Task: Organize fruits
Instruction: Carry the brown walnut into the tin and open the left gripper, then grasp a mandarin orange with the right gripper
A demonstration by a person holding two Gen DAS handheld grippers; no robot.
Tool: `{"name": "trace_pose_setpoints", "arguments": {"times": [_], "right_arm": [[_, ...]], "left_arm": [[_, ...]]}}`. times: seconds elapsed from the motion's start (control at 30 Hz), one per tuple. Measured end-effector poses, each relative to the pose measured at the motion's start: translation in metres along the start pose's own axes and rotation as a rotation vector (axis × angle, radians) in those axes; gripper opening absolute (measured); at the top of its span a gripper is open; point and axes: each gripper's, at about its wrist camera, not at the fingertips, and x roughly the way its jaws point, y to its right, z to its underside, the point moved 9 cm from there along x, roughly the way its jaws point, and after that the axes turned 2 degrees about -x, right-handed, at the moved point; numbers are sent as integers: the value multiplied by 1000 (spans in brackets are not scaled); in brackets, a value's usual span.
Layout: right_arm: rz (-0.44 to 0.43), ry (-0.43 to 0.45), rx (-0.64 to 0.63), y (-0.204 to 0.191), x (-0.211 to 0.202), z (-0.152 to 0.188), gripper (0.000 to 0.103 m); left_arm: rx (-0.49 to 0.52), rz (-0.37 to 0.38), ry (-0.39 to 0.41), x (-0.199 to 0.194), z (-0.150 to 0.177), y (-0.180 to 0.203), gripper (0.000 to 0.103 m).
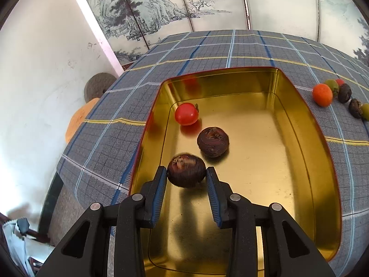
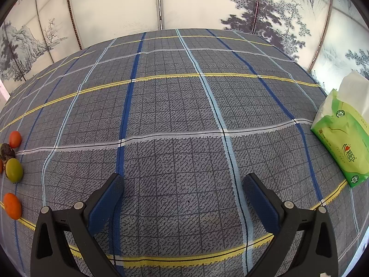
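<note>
My left gripper (image 1: 186, 173) is shut on a dark brown water chestnut (image 1: 185, 170) and holds it just above the floor of a gold metal tin (image 1: 299, 124). Inside the tin lie a second brown chestnut (image 1: 213, 141) and a red cherry tomato (image 1: 186, 113). Right of the tin, on the cloth, sit an orange fruit (image 1: 322, 94), a green one (image 1: 332, 84) and two more brown chestnuts (image 1: 344, 93). My right gripper (image 2: 183, 189) stands open over bare plaid cloth, with orange fruits (image 2: 12, 206) and a green fruit (image 2: 14, 170) at its far left.
The plaid tablecloth (image 2: 184, 106) covers the whole table. A green tissue pack (image 2: 343, 136) lies at the right edge. A painted screen (image 1: 161, 7) stands behind the table and a white wall (image 1: 41, 80) to the left.
</note>
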Motion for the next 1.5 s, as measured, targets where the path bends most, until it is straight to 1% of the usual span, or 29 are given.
{"name": "trace_pose_setpoints", "arguments": {"times": [0.2, 0.27, 0.33, 0.43, 0.47, 0.5, 0.53, 0.6, 0.63, 0.7, 0.77, 0.87, 0.97, 1.07, 1.17, 1.27, 1.37, 1.5], "right_arm": [[0, -1, 0, 0, 0, 0, 103], [-1, -3, -1, 0, 0, 0, 103], [-3, -9, -4, 1, 0, 1, 103], [-5, -10, -2, 2, -4, 4, 103], [-21, 2, -5, 0, -8, 5, 103], [-41, 20, -6, -2, -13, 6, 103], [-73, 54, -7, -6, -24, 7, 103], [-136, 113, -10, -14, -41, 7, 103], [-188, 158, -16, -20, -56, 6, 103], [-274, 205, -35, -34, -75, 5, 103], [-378, 223, -67, -54, -92, 7, 103], [-503, 223, -95, -82, -110, 13, 103], [-579, 214, -146, -111, -119, 22, 102], [-601, 203, -239, -143, -127, 33, 92], [-630, 186, -320, -174, -131, 41, 91], [-621, 182, -377, -190, -128, 45, 91], [-631, 162, -408, -204, -121, 50, 88], [-624, 135, -437, -215, -111, 57, 86]], "left_arm": [[-1, -8, -1, 6, -1, -5, 36], [5, -18, -2, 8, -2, -7, 38], [10, -25, -5, 9, -3, -8, 46], [4, -6, 5, 7, -4, -7, 49], [5, -10, 14, 5, -5, -7, 50], [7, -19, 23, 3, -6, -8, 55], [9, -24, 36, 0, -8, -8, 58], [3, -21, 51, -4, -9, -8, 60], [1, -19, 55, -6, -10, -8, 60], [-7, -23, 63, -10, -10, -9, 61], [-24, -20, 67, -15, -11, -9, 64], [-56, -7, 75, -23, -9, -11, 65], [-86, 2, 79, -31, -7, -16, 65], [-123, 2, 89, -41, -7, -25, 65], [-162, 4, 95, -49, -7, -40, 66], [-191, -3, 102, -58, -4, -53, 69], [-199, -19, 105, -63, -1, -62, 71], [-201, -15, 96, -64, 5, -63, 73]]}}
